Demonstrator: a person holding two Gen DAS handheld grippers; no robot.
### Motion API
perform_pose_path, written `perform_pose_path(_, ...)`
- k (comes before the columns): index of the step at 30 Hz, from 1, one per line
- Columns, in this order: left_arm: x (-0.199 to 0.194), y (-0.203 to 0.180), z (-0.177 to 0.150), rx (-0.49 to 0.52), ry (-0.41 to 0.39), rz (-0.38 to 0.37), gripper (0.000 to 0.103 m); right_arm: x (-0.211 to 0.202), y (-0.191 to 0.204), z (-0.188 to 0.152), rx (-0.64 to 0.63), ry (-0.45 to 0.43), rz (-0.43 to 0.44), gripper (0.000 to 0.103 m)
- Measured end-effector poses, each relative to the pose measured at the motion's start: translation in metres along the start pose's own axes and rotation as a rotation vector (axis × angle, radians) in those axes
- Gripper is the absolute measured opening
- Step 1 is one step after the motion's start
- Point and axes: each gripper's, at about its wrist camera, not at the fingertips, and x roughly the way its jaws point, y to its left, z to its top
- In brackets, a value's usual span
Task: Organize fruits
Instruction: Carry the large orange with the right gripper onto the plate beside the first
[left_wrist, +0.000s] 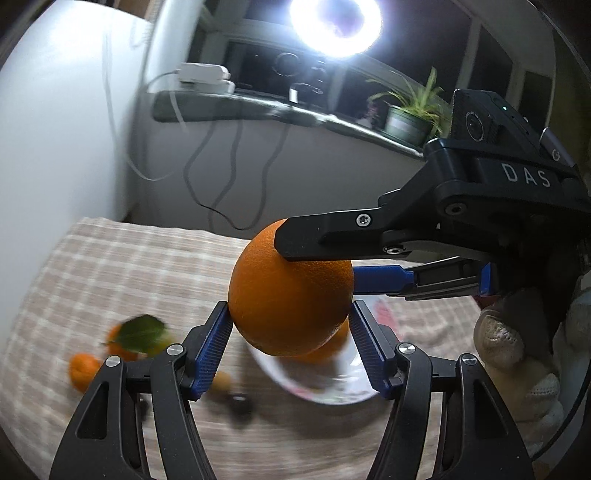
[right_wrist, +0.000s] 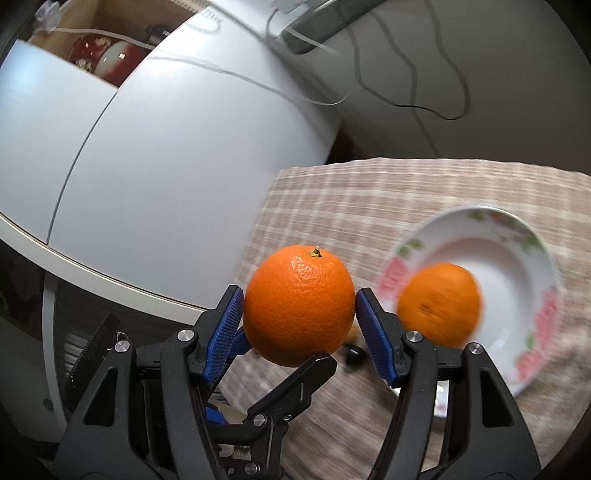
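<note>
Surface: checked beige tablecloth (right_wrist: 369, 192) covered the table, with a white cabinet (right_wrist: 166, 147) beside it and dangling cables (left_wrist: 221, 155) on the wall behind.
Windowsill: a potted plant (left_wrist: 410, 114) stood under a glaring round lamp (left_wrist: 334, 22).
Orange: one large orange (left_wrist: 288, 291) hung in the air above the cloth, stem end up in the right wrist view.
Left gripper: my left gripper (left_wrist: 291, 343) had its blue pads set against both sides of the orange, spread about as wide as the fruit.
Right gripper: my right gripper (right_wrist: 299, 325) pressed the same orange from its two sides, likewise at the fruit's width; in the left wrist view it reached in from the right, one black finger over the top of the orange.
Plate: a white floral plate (right_wrist: 524, 236) lay on the cloth with a second orange (right_wrist: 439, 306) in it, blurred.
Loose fruit: small tangerines (left_wrist: 83, 369), one with a green leaf (left_wrist: 142, 332), sat on the cloth left of the plate.
</note>
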Motion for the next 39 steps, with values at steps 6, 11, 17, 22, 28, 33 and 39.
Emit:
perform_pose_path(6, 0.014, -0.036, -0.005, 0.026, 0.022, -0.045, 0.065, -0.037, -0.028, -0.008, 0.036, -0.027, -0.030, 0.066)
perform_pose_path(11, 0.030, -0.061, -0.010, 0.031, 0.048, -0.074, 0.065, -0.055, -0.055, -0.011, 0.078, -0.037, -0.054, 0.066)
perform_pose_path(17, 0.056, -0.079, -0.016, 0.020, 0.094, -0.091, 0.065, -0.061, -0.087, -0.012, 0.121, -0.029, -0.078, 0.066)
perform_pose_path(22, 0.070, -0.087, -0.016, 0.029, 0.114, -0.075, 0.064, -0.060, -0.102, -0.008, 0.135, -0.028, -0.087, 0.066)
perform_pose_path(28, 0.081, -0.089, -0.015, 0.039, 0.131, -0.060, 0.063, -0.057, -0.110, -0.004, 0.142, -0.025, -0.089, 0.066)
perform_pose_path(33, 0.086, -0.093, -0.021, 0.055, 0.144, -0.047, 0.059, -0.055, -0.118, -0.002, 0.165, -0.028, -0.103, 0.066)
perform_pose_path(39, 0.082, -0.092, -0.014, 0.082, 0.132, -0.019, 0.057, -0.058, -0.121, 0.002, 0.175, -0.054, -0.089, 0.065)
